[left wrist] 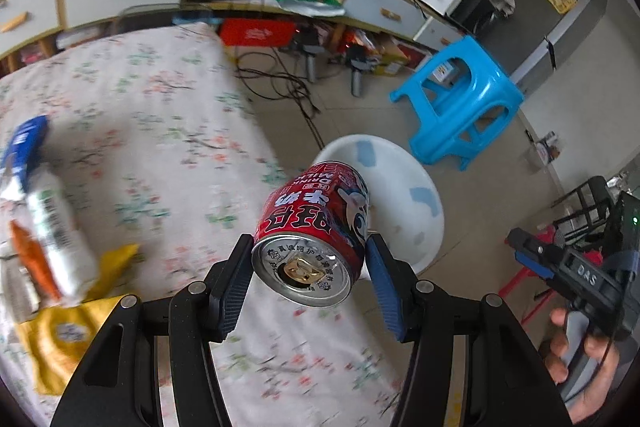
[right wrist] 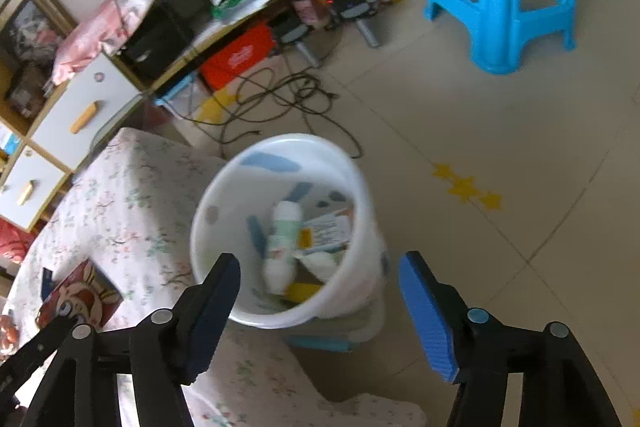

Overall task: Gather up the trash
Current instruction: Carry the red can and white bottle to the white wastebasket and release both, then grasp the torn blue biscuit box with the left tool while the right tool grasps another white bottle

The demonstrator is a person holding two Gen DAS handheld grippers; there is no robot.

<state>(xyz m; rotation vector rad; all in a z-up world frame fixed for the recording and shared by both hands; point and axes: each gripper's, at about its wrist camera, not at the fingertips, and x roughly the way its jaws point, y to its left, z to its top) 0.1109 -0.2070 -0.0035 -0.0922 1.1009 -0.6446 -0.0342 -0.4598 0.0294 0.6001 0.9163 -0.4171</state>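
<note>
Left gripper (left wrist: 308, 263): lower centre of the left wrist view, fingers clamped on a red drink can (left wrist: 316, 231), one pad on each side of its body. Can lies tilted, opened silver top toward the camera, held in the air above the edge of the floral-covered table (left wrist: 160, 131), with the white bin (left wrist: 404, 195) just behind it at centre right.

Right gripper (right wrist: 320, 291): lower centre of the right wrist view, fingers spread wide with nothing between them, hovering above the bin's (right wrist: 360, 179) mouth. It also appears at the lower right edge of the left wrist view, held in a hand (left wrist: 576, 359).

White bin: on the tiled floor, just beside the table's edge. Contents seen from the right wrist view: a white bottle (right wrist: 282, 243), a yellow piece (right wrist: 304, 291), paper packaging (right wrist: 328, 227).

Remaining on the table, left side of the left wrist view: a white bottle with green print (left wrist: 56, 227), a blue-and-white package (left wrist: 24, 151), an orange item (left wrist: 34, 259), a yellow wrapper (left wrist: 64, 339). In the lower left of the right wrist view: a red cartoon-printed packet (right wrist: 80, 299).

Blue plastic stool (left wrist: 460, 103): on the floor, upper right in both views.
</note>
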